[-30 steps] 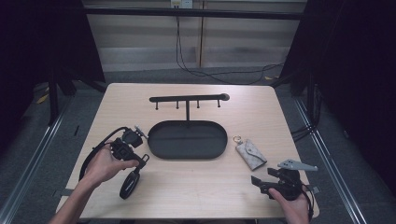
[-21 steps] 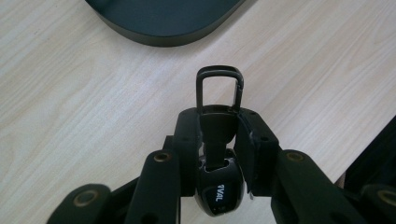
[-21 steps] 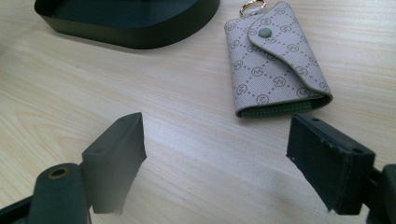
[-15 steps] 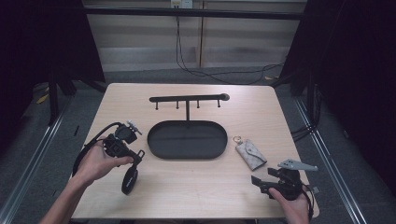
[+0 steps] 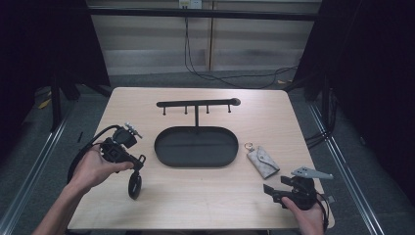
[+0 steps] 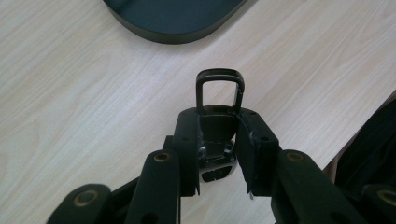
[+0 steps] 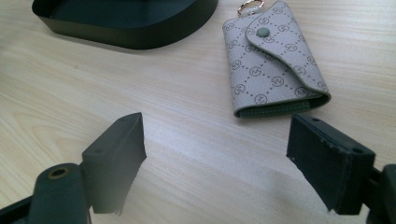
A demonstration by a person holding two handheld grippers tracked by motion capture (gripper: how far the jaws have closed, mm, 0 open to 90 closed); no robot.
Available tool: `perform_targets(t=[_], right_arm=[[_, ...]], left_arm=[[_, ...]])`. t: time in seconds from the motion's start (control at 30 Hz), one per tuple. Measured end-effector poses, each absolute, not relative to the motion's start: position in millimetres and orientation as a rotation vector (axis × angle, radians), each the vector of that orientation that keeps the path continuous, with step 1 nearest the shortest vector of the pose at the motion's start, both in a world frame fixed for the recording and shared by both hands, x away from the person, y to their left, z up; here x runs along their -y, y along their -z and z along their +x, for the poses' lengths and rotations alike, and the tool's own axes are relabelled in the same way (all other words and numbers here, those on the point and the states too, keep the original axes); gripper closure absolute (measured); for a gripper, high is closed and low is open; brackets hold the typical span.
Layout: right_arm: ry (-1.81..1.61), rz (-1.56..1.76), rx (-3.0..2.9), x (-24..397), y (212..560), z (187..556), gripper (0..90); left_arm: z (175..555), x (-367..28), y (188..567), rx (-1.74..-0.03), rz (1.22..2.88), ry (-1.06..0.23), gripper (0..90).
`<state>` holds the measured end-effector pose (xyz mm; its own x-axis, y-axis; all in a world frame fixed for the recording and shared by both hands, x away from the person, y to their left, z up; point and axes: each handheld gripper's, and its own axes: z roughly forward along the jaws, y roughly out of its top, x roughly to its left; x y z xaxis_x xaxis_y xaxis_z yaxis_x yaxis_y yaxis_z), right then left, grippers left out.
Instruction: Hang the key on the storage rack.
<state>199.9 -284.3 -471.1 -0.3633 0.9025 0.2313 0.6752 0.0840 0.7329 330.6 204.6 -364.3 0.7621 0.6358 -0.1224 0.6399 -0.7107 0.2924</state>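
Note:
My left gripper (image 5: 139,164) is at the table's left, shut on a black key fob (image 5: 133,186) that hangs down from its jaws toward the wood. In the left gripper view the fob (image 6: 215,135) is pinched between the two pads, and its rectangular loop (image 6: 219,84) sticks out past the tips of the left gripper (image 6: 218,125). My right gripper (image 5: 271,192) rests low at the front right, open, with nothing between its jaws. A beige patterned key pouch (image 7: 273,65) with a snap flap and a ring lies just ahead of the right gripper (image 7: 219,144).
A black oval tray (image 5: 195,161) sits mid-table, and a T-shaped hook rack (image 5: 195,104) rises from its far side. The key pouch (image 5: 263,160) lies right of the tray. The tray's rim (image 6: 173,35) is ahead of the fob. The table's front edge is close to both hands.
The left hand has risen and drifted left, carrying the fob up with it. The right hand and the pouch have stayed put.

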Motion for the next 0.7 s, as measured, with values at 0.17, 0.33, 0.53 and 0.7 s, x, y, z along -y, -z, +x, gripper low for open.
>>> perform_targets(t=[0.17, 0.33, 0.53, 0.7], right_arm=[[-1.155, 1.577, -2.081, 285, 471, 200, 18.8], [-1.154, 1.573, -2.083, 284, 471, 200, 18.8], [-1.154, 1.574, -2.083, 284, 471, 200, 18.8], [-1.153, 1.572, -2.084, 284, 471, 200, 18.8]], left_arm=[[330, -205, 355, -0.989, 2.650, 0.000, 70.8], [331, -206, 349, -1.004, 2.653, -0.010, 70.8], [333, -207, 343, -1.023, 2.650, -0.038, 70.8], [336, -208, 338, -1.036, 2.665, -0.044, 70.8]])
